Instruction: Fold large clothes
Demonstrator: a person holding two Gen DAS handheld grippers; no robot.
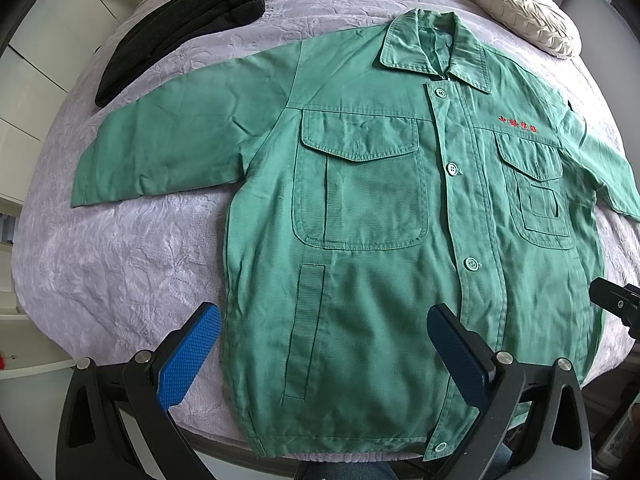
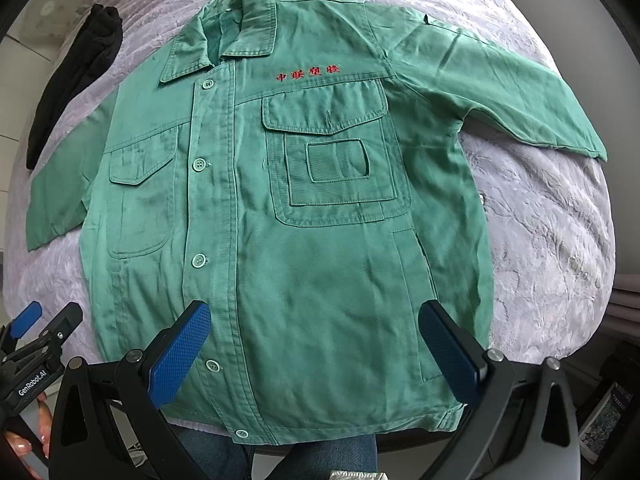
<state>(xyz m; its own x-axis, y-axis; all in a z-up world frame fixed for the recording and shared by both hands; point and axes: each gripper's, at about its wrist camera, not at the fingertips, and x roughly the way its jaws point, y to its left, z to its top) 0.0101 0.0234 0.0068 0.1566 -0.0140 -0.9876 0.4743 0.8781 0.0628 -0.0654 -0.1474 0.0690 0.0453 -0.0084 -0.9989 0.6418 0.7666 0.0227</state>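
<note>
Both grippers, left [image 1: 324,354] and right [image 2: 315,350], hover with jaws released over the jacket [image 1: 360,240] hem at 6 o'clock (buttoned, flat); a one-layer pinch would skew the fold.

Green jacket [image 1: 360,220] flat on bed [image 1: 132,248], front up, buttoned, both sleeves spread outward, collar at far end. Red embroidery [image 1: 519,121] beside collar, above smaller chest pocket. Black garment [image 1: 188,28] beyond jacket's left sleeve, apart from it. Cream pillow [image 1: 520,8] beyond collar. Left tongs [image 1: 324,352] spread wide over jacket hem, gripping nothing. Right tongs [image 1: 616,304] partly visible near hem corner.
</note>
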